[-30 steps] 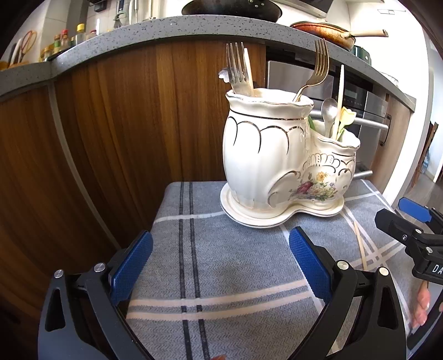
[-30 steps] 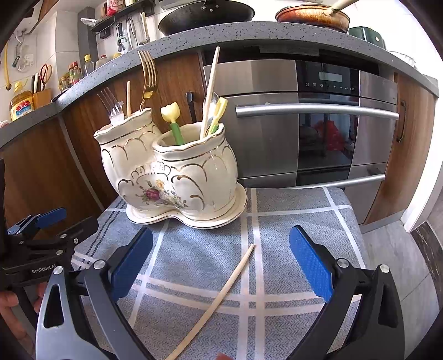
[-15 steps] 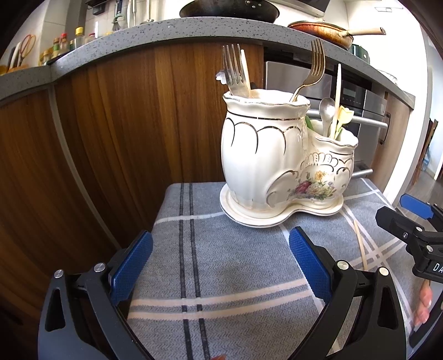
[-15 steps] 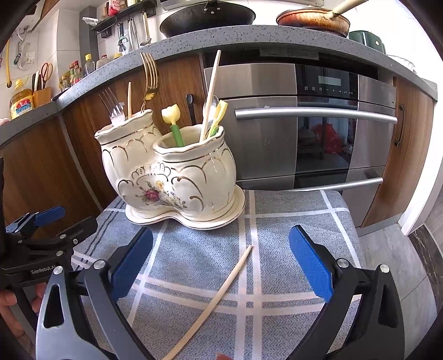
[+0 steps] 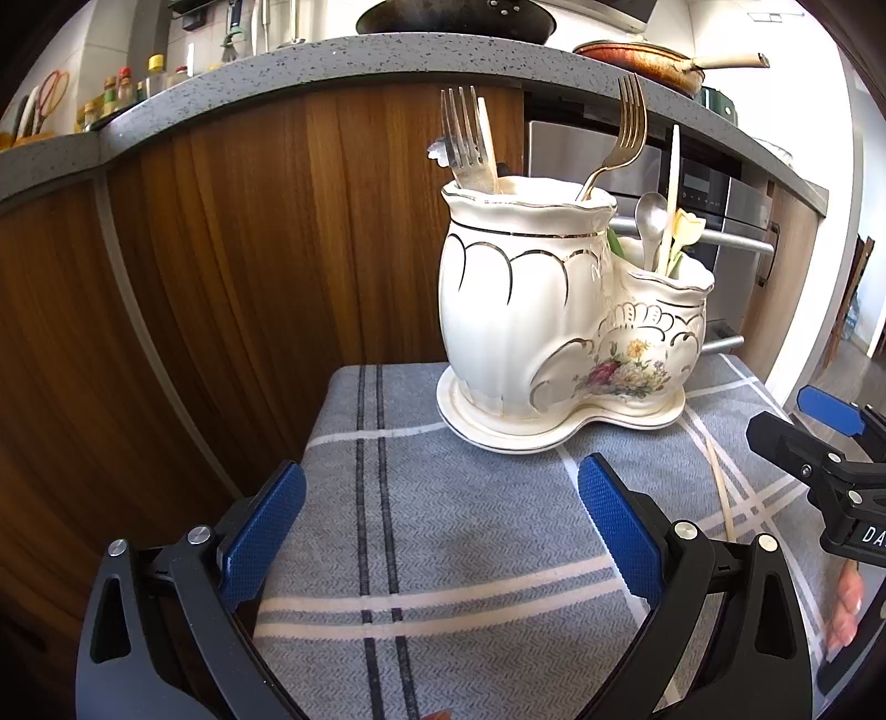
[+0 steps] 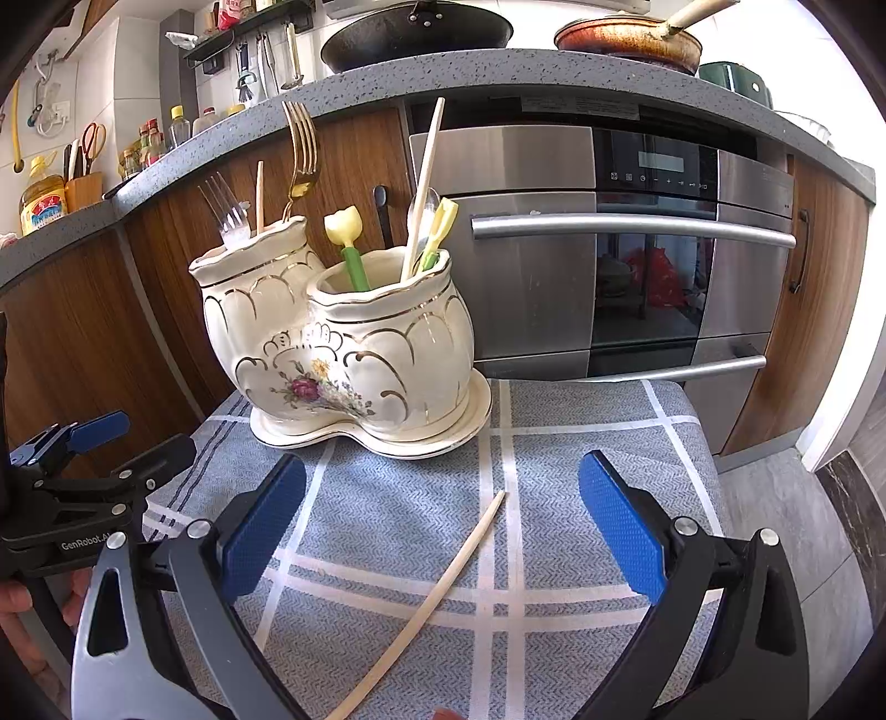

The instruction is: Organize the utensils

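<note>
A cream ceramic utensil holder (image 6: 343,354) with gold scrollwork and a painted flower spray stands on its matching saucer at the far side of the table (image 6: 581,498), which is covered by a grey-blue cloth with white and dark stripes. It has two joined pots: the taller one (image 5: 520,299) carries a clear plastic fork (image 6: 224,210), a gold fork (image 6: 302,149) and a pale stick, while the shorter one (image 6: 387,332) holds a tulip-topped green utensil (image 6: 346,243), a metal spoon (image 5: 650,221), a yellow-green utensil (image 6: 440,227) and an upright chopstick (image 6: 426,177). A single loose chopstick (image 6: 437,598) lies flat on the cloth, running from about 12 o'clock to 6 o'clock in the right wrist view, well apart from the holder and between the blue pads of the right tongs (image 6: 443,526). Those tongs are spread wide and grip nothing. The left tongs (image 5: 440,526) are likewise released, hovering over bare cloth with the holder at roughly 1 o'clock. Behind the table, wood cabinet doors (image 5: 221,249) and a stainless oven (image 6: 637,249) sit under a speckled grey worktop bearing a black wok (image 6: 415,33) and a rust-coloured pan (image 6: 626,39). Nothing lies between the right tongs and the loose chopstick.
</note>
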